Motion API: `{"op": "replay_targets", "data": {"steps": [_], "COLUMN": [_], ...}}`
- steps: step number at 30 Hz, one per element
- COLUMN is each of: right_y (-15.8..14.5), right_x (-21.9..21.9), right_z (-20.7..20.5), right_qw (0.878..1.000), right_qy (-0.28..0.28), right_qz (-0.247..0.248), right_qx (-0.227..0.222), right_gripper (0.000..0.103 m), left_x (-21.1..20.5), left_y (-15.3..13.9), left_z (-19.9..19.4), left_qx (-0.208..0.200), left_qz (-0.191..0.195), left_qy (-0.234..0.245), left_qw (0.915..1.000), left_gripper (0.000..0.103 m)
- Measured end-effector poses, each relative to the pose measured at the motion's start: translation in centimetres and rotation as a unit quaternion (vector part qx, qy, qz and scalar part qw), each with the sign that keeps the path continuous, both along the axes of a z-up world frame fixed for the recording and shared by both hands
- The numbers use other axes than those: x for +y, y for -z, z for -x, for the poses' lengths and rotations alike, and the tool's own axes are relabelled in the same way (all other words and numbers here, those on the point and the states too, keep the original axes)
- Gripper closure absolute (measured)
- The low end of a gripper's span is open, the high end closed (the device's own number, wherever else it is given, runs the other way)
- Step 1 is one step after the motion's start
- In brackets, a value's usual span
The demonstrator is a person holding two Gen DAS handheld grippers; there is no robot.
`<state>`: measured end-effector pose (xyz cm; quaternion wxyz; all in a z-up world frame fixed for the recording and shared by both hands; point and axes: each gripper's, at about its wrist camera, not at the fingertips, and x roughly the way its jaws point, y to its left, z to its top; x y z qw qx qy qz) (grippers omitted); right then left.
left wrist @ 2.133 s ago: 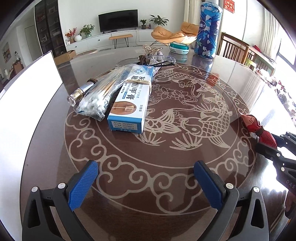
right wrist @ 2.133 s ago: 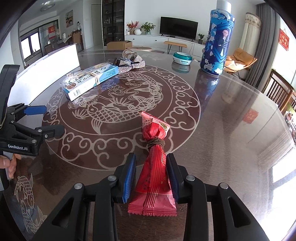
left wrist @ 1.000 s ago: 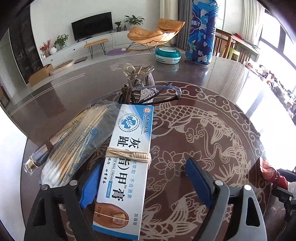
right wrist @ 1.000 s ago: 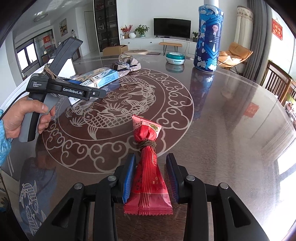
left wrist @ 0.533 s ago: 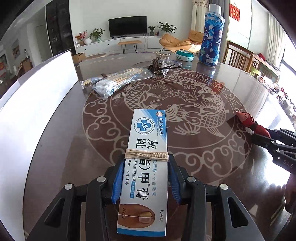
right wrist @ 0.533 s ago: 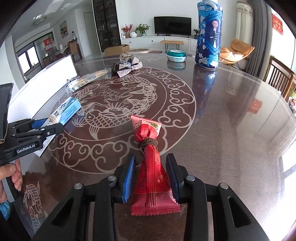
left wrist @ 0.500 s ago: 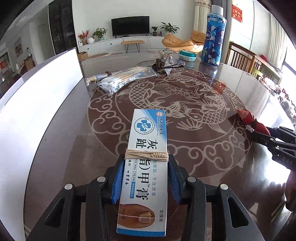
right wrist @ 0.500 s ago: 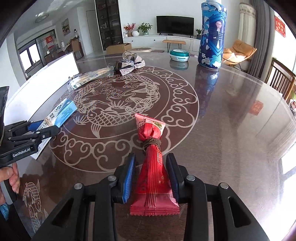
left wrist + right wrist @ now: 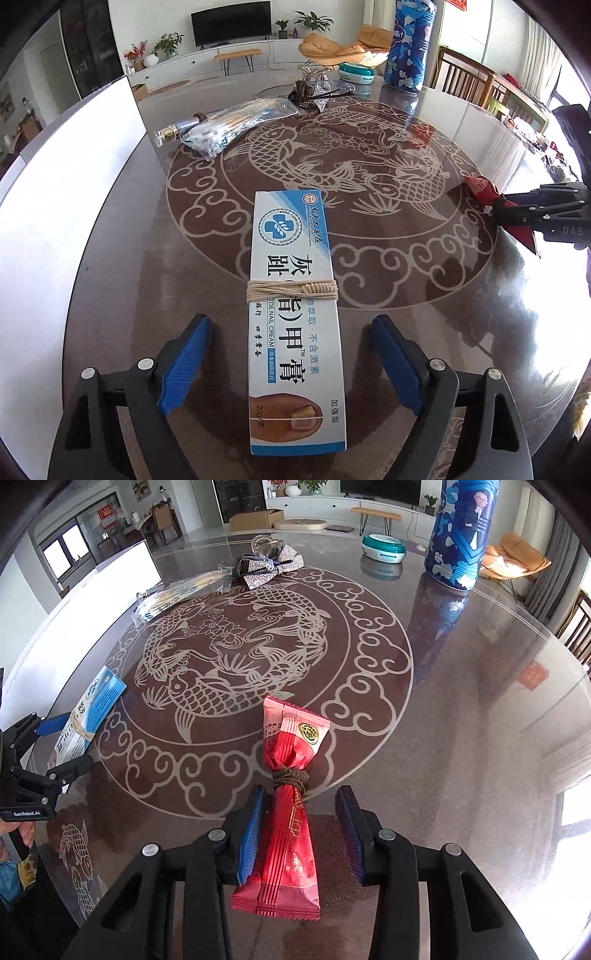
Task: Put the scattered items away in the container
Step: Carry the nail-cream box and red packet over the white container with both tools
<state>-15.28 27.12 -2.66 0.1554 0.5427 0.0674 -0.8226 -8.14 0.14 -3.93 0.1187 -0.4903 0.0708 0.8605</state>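
Both sets of jaws have just been opening: the left gripper (image 9: 291, 363) now stands spread wide, with the blue box (image 9: 293, 314) lying loose between its pads on the tabletop (image 9: 424, 295), not in the white container (image 9: 74, 177) beside it. The right gripper (image 9: 301, 834) looks slightly open around the red snack packet (image 9: 288, 812), though I cannot tell if one pad touches. Both things may stay outside the container, or the packet may slip.
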Motion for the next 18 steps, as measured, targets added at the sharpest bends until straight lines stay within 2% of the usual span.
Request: {"op": "replay_targets", "data": {"steps": [1, 2, 3, 6, 8, 12, 18], "right_y": [0.0, 0.0, 0.0, -0.5, -1.5, -3.9, -4.3], "right_x": [-0.4, -0.8, -1.3, -2.4, -2.5, -2.5, -3.2], "right_z": [0.2, 0.2, 0.2, -0.5, -1.1, -2.8, -4.0], "right_qw": [1.0, 1.0, 0.999, 0.999, 0.999, 0.999, 0.999], "right_qy": [-0.009, -0.018, -0.027, -0.039, -0.037, -0.035, -0.035], "right_qz": [-0.006, -0.014, -0.023, -0.035, -0.018, 0.011, 0.014], "right_qx": [-0.004, -0.008, -0.009, 0.001, 0.013, 0.037, 0.032], "right_gripper": [0.068, 0.078, 0.085, 0.085, 0.085, 0.085, 0.085], "left_x": [0.0, -0.1, -0.3, -1.6, -2.3, -3.1, -3.8], "left_y": [-0.3, -0.5, -0.6, -1.2, -1.9, -2.9, -4.9], "left_z": [-0.1, -0.1, 0.0, -0.8, -1.8, -3.6, -4.8], "left_qx": [0.003, 0.0, -0.005, -0.008, -0.001, 0.018, 0.038], "left_qz": [-0.001, -0.002, -0.009, -0.043, -0.061, -0.07, -0.081], "left_qy": [0.005, 0.008, 0.01, 0.003, 0.001, -0.007, -0.017], "left_qw": [1.0, 1.0, 0.9999, 0.999, 0.9982, 0.9974, 0.9958], "left_gripper": [0.055, 0.062, 0.062, 0.062, 0.062, 0.062, 0.062]}}
